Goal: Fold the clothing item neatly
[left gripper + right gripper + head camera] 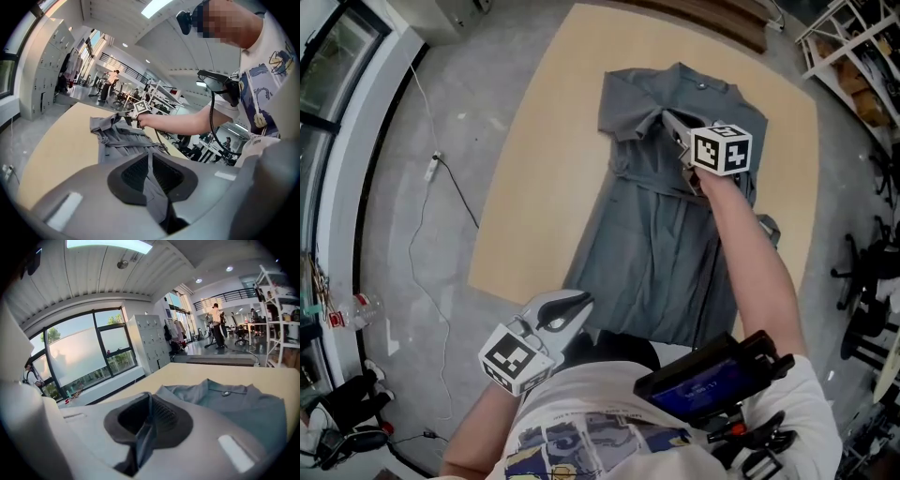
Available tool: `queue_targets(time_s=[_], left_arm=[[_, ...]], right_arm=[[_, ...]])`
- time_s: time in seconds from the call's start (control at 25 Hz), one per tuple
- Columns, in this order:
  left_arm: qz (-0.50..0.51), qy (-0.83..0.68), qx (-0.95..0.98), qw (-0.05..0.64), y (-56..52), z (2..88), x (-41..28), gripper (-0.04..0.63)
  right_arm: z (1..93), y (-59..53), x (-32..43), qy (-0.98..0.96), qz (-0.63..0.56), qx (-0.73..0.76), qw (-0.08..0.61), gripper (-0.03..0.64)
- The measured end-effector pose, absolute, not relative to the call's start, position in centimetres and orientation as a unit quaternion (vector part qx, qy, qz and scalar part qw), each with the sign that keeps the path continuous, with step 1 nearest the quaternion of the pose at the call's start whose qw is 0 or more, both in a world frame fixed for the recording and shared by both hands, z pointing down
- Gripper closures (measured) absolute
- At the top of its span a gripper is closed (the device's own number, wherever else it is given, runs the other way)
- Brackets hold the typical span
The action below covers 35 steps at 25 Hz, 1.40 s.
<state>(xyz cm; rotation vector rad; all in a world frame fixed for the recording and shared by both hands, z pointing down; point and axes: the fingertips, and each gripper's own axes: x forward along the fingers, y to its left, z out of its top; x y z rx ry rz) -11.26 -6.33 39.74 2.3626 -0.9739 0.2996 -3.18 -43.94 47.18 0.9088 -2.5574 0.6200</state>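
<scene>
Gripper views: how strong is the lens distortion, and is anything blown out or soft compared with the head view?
Left gripper view: heavy fisheye, black corners, ceiling light glaring. Right gripper view: same bending, windows washed out, grey garment sharp. Head view: even light across the table, little distortion.

Grey garment (647, 244) w/ collar & small button lies lengthwise on desk (534, 187), collar at far end, hem at near edge, creased lengthwise
</scene>
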Motion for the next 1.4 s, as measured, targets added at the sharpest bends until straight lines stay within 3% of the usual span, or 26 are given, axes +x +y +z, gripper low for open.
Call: queue_targets(time_s=[0.76,1.4], left_arm=[[0.141,-0.285,0.907,0.276,-9.2,40.0,-3.8,0.560],[0.154,-0.283,0.903,0.285,-10.9,40.9,0.2,0.560]], right_arm=[[48.2,-45.1,17.3,-0.846,0.252,0.448,0.141,0.595],[54.4,-43.9,21.8,-0.840,0.270,0.429,0.191,0.594]])
